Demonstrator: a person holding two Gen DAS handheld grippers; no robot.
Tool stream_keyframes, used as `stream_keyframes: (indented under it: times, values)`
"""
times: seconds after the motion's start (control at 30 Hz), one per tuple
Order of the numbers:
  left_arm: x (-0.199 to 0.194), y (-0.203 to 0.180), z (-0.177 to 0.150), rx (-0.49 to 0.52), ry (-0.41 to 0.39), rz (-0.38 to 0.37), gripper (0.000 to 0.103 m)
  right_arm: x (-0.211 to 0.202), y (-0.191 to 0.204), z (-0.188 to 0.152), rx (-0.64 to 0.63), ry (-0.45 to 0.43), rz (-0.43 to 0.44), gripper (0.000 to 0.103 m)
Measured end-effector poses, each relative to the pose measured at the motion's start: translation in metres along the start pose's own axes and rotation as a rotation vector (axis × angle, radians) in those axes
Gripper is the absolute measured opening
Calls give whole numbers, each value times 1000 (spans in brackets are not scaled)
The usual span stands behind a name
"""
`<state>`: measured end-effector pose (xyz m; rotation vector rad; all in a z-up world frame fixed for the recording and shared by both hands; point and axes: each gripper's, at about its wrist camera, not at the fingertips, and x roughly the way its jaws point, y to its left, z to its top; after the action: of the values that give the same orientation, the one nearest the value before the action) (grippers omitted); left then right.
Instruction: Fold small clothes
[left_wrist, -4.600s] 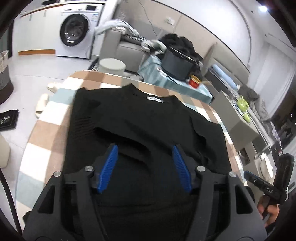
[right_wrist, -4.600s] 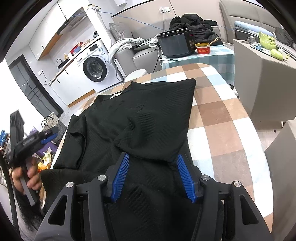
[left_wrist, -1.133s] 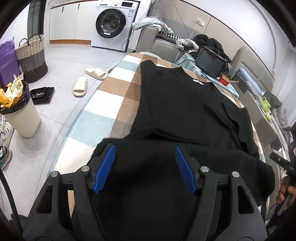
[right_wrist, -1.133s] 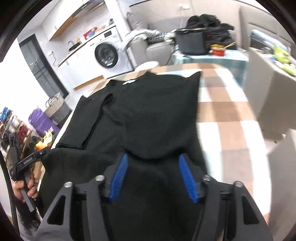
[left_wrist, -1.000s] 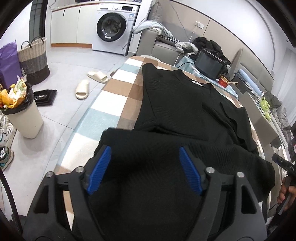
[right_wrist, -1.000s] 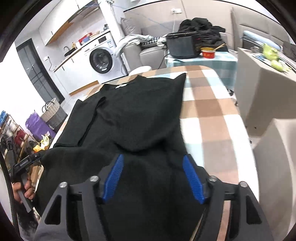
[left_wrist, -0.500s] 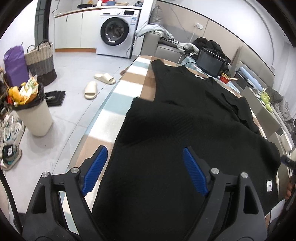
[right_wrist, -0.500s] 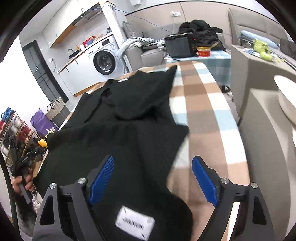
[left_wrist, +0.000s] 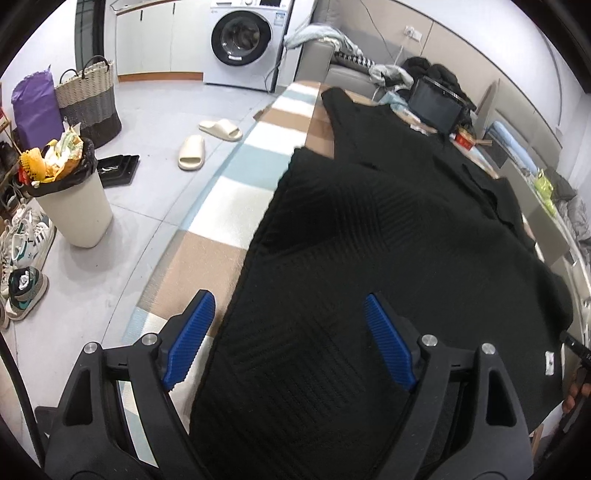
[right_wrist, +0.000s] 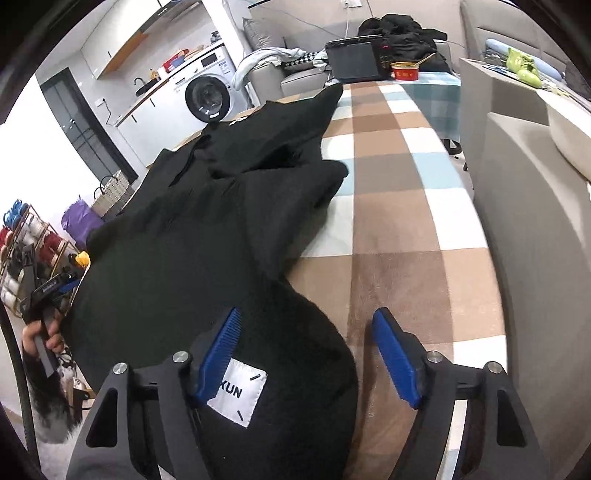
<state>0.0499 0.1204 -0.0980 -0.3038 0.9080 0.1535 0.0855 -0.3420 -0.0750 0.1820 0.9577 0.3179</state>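
Observation:
A black knit sweater (left_wrist: 388, 229) lies on the checked tablecloth (left_wrist: 236, 192), its lower part folded up over the body. My left gripper (left_wrist: 291, 339) is open, with the near left part of the sweater below its blue pads (left_wrist: 188, 339). In the right wrist view the sweater (right_wrist: 207, 236) shows a white label (right_wrist: 238, 393) near my right gripper (right_wrist: 308, 354), which is open over the sweater's near right edge and the bare cloth (right_wrist: 406, 221).
Left of the table are a bin (left_wrist: 70, 199), a woven basket (left_wrist: 90, 99), slippers (left_wrist: 192, 147) and shoes on the floor. A washing machine (left_wrist: 243, 40) and sofa stand behind. A black cooker (right_wrist: 354, 62) and red bowl (right_wrist: 405, 70) sit beyond the table's far end.
Both grippers opened wide, let go of the sweater's hem, and drew back toward the near edge. The folded-over part now lies flat on the sweater body.

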Motion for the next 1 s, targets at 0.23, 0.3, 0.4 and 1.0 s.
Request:
stream_keyframes:
  times: [0.23,0.3,0.4,1.0]
  values:
    - [10,-17,-2,92,10,91,72,0,4,-1,-15,-4,-3,76]
    - [10,-21,-2,113,2,97,58,0,5,-2,-20,-8,-4,76]
    - [7,-21,-3,107,-2,67,24,0,6,-4,-18,-6,26,73]
    - [-86,1,8,-40,-242,-160,5,-62,0,-3,3,-324,333,6]
